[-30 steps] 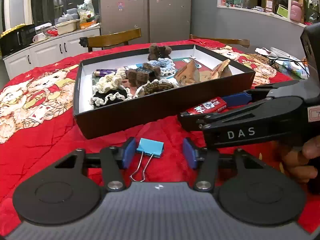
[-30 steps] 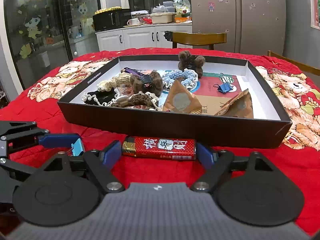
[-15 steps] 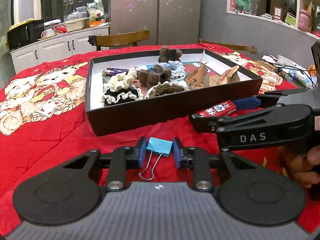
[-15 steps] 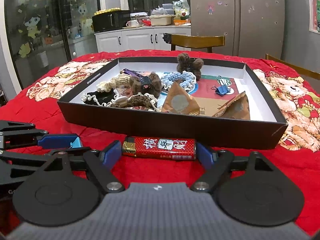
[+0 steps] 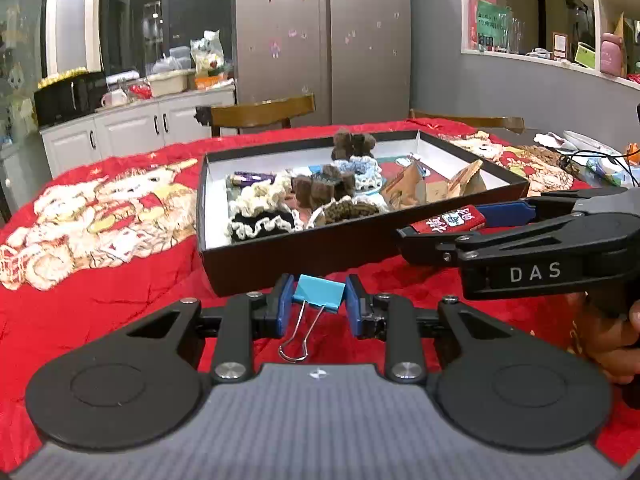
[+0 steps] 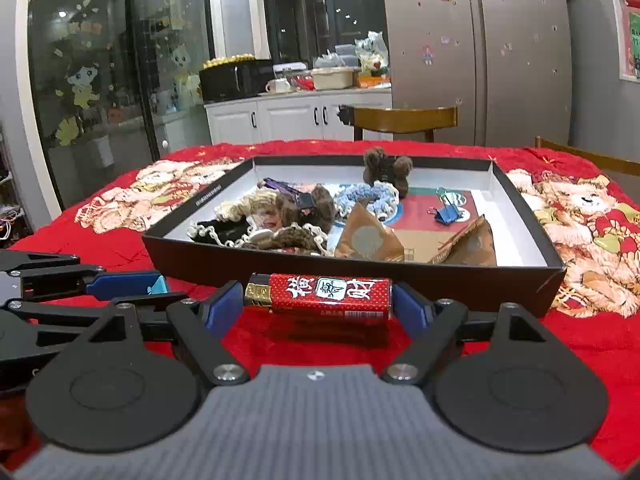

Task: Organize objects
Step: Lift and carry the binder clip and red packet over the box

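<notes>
Both grippers loaded, nothing dropped yet. Left gripper (image 5: pixel 319 300) is pinched on a blue binder clip (image 5: pixel 319 292) by its body, wire handles hanging down toward the camera; it looks lifted just off the red tablecloth (image 5: pixel 100 308), right in front of the near wall of the black box (image 5: pixel 304 256). Right gripper (image 6: pixel 318 300) is clamped end to end on a red lighter (image 6: pixel 320 292), held crosswise, also just short of the box's near wall; a shadow under it suggests it's clear of the cloth. Box is already fairly full: crocheted scrunchies (image 6: pixel 366 196), brown fluffy hair clips (image 6: pixel 386 168), folded brown paper packets (image 6: pixel 366 238), another blue clip (image 6: pixel 446 214) at the back right. So most sorting looks done, judging by contents. Left: carry the clip and the lighter over the wall and release inside. No other loose small items visible on the cloth near the box, so these may be the last two, can't be sure.
</notes>
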### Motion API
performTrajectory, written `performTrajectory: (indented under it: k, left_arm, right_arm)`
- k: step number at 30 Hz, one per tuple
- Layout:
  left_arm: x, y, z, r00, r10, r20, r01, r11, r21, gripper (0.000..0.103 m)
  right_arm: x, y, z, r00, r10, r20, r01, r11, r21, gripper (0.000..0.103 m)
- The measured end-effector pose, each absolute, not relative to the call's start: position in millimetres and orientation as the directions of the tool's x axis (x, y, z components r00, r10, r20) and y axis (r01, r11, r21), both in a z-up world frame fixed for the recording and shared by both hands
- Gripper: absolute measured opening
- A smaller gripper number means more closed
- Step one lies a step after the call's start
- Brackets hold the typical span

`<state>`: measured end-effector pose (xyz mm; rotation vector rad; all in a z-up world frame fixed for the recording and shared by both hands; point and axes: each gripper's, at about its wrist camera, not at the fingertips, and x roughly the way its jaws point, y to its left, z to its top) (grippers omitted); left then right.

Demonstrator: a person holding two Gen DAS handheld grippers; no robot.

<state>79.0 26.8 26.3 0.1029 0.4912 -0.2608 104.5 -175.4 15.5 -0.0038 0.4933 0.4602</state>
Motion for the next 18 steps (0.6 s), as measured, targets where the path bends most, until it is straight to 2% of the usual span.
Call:
performTrajectory:
  k: [18]
  left_arm:
    - [65.2, 26.4, 31.4, 0.904, -0.164, -0.394, 0.218, 0.971, 0.096, 0.033]
  right_arm:
    - [95.1, -196.6, 23.5, 0.809, 0.467, -0.356, -0.415, 0.884, 0.218, 0.081]
